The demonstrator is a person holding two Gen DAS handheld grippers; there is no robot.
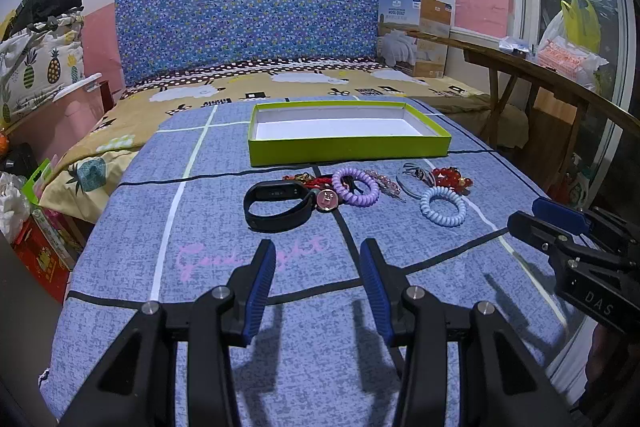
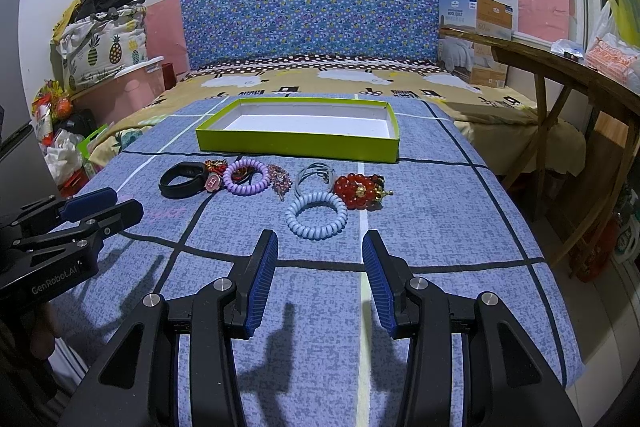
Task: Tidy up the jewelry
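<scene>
A green box with a white inside lies empty on the blue bedspread. In front of it is a row of jewelry: a black wristband, a pink round charm, a purple coil bracelet, a pink beaded piece, a grey hoop, a light blue coil bracelet and a red bead bracelet. My left gripper is open, short of the wristband. My right gripper is open, short of the light blue coil.
The bed has a blue patterned headboard. A cardboard box stands at the back right. A wooden table runs along the right side. Bags and a pink bin sit on the left. The bedspread edge drops off on both sides.
</scene>
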